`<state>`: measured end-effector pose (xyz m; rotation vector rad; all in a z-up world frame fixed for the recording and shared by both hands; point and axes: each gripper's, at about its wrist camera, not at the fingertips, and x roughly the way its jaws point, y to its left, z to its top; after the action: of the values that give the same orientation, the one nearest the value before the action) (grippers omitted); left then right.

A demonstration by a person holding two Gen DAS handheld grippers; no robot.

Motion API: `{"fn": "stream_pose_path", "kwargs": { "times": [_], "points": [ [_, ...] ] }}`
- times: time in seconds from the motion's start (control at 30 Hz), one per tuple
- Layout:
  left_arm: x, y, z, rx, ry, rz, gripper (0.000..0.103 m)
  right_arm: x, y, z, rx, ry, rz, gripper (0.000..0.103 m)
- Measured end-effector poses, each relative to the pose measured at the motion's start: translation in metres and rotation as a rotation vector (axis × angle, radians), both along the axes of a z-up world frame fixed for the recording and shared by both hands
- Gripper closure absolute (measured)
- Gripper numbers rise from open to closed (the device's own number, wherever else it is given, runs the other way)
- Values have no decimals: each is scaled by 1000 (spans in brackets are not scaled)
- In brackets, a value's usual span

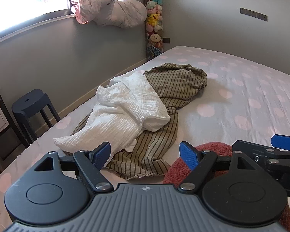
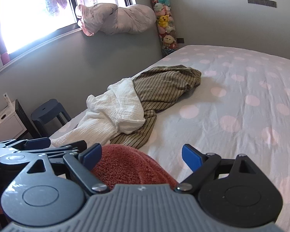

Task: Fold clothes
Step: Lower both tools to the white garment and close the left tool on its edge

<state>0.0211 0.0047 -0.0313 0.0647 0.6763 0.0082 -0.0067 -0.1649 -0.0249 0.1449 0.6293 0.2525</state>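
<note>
A crumpled white crinkle garment (image 1: 123, 112) (image 2: 114, 114) lies on top of an olive striped garment (image 1: 176, 81) (image 2: 164, 85) on the bed. Nearest me is a red fuzzy garment (image 2: 123, 166) (image 1: 210, 148), low on the bed. My left gripper (image 1: 145, 155) is open, with nothing between its blue pads, hovering over the striped cloth's near edge. My right gripper (image 2: 142, 156) is open too, above the red garment, which shows between its fingers without being pinched. Each gripper appears at the edge of the other's view.
The bed (image 1: 241, 89) has a pale sheet with pink dots. A dark stool (image 1: 31, 104) and a white cabinet (image 2: 5, 121) stand by its left side. On the window sill lies a rolled quilt (image 1: 114, 11); a tall tube of plush toys (image 1: 154, 23) fills the corner.
</note>
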Motion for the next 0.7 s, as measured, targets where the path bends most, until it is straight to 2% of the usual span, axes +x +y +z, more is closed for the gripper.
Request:
{"fn": "stream_pose_path", "kwargs": {
  "times": [0.23,0.37,0.4,0.57,0.7],
  "points": [
    [24,10,-21,-12,67,14,25,38,12,-13,-34,14,119,14],
    [40,30,-31,-91,107,23,25,65,22,-16,-66,20,192,21],
    [45,36,-33,-88,119,41,25,73,24,-17,-70,28,209,24],
    [68,75,-36,-66,131,115,25,119,37,-18,-99,47,278,24],
    [90,108,-43,-34,166,152,25,157,51,-33,-130,91,319,24]
  ]
}}
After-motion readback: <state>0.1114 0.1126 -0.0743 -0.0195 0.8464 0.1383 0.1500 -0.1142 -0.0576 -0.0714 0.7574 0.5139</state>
